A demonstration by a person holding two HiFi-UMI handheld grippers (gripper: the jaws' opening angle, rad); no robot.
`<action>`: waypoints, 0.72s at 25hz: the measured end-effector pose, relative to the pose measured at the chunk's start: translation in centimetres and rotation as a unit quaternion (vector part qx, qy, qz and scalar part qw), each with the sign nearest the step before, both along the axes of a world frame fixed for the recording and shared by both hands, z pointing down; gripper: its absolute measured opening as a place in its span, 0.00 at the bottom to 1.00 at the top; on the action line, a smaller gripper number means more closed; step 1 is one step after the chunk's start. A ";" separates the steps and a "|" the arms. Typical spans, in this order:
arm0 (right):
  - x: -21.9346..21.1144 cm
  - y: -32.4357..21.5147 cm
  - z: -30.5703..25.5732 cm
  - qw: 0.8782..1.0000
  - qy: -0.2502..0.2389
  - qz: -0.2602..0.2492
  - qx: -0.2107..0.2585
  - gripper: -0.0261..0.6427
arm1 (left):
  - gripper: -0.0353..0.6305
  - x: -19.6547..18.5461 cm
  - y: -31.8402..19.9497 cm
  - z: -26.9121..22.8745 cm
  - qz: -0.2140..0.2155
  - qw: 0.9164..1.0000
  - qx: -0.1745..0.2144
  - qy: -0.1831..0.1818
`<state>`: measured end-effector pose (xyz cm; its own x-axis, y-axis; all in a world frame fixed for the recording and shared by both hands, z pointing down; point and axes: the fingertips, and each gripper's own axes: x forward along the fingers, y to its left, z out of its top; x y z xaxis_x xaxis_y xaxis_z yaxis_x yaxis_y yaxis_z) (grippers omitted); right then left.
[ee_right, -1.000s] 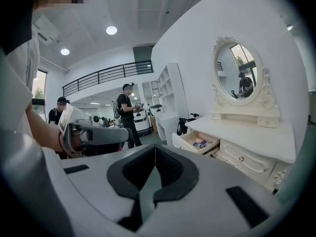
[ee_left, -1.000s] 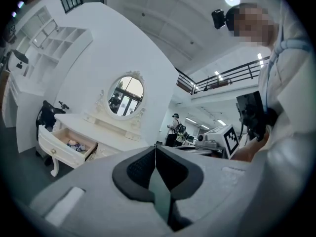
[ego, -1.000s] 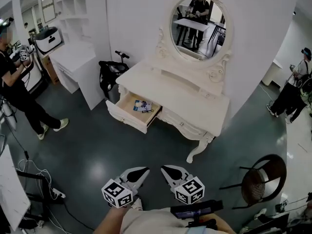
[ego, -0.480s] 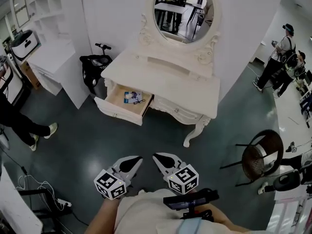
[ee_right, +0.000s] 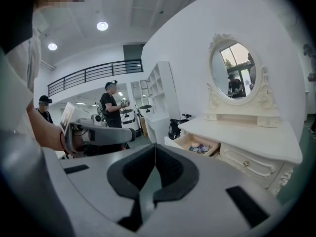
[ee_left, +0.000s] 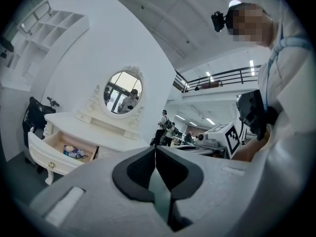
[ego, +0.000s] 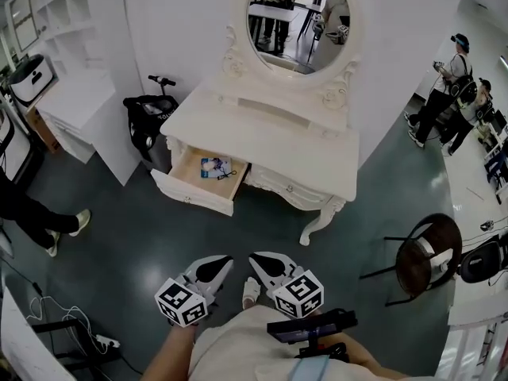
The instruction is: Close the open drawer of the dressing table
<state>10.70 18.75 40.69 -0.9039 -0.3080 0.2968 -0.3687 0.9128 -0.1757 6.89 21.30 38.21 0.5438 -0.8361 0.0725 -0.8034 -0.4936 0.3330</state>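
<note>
Drawer (ego: 190,198) under the left end of the bench's front edge stands pulled out, across the dark floor (ego: 135,236) from the person holding the tools. Nearest to me, both tools are held low in front of the body and point toward the bench. The left tongs (ego: 219,263) have their jaws pressed together with nothing between them. The right tongs (ego: 265,261) are closed the same way and are also empty. A pale shoe (ego: 251,292) shows on the floor between them. Farther on, inside the drawer, a small blue-and-white packet (ego: 214,167) lies toward the back with a dark cord beside it. The bench (ego: 270,137) is white with a plain top, and an oval mirror (ego: 298,14) rises at its back edge. A black scooter (ego: 147,111) is parked just left of the bench. A round chair (ego: 421,262) stands off to the right, and people (ego: 446,94) stand farther off on that side.
</note>
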 end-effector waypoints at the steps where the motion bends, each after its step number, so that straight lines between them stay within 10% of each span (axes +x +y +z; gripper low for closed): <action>1: -0.4 -0.9 0.0 1.000 -0.001 -0.001 0.000 0.06 | 0.07 -0.3 -0.8 0.0 -0.001 1.000 0.000 0.000; 18: -4.2 -14.3 -0.1 1.000 -0.007 -0.025 -0.015 0.06 | 0.07 -5.6 -13.9 -0.3 -0.050 0.999 0.003 -0.002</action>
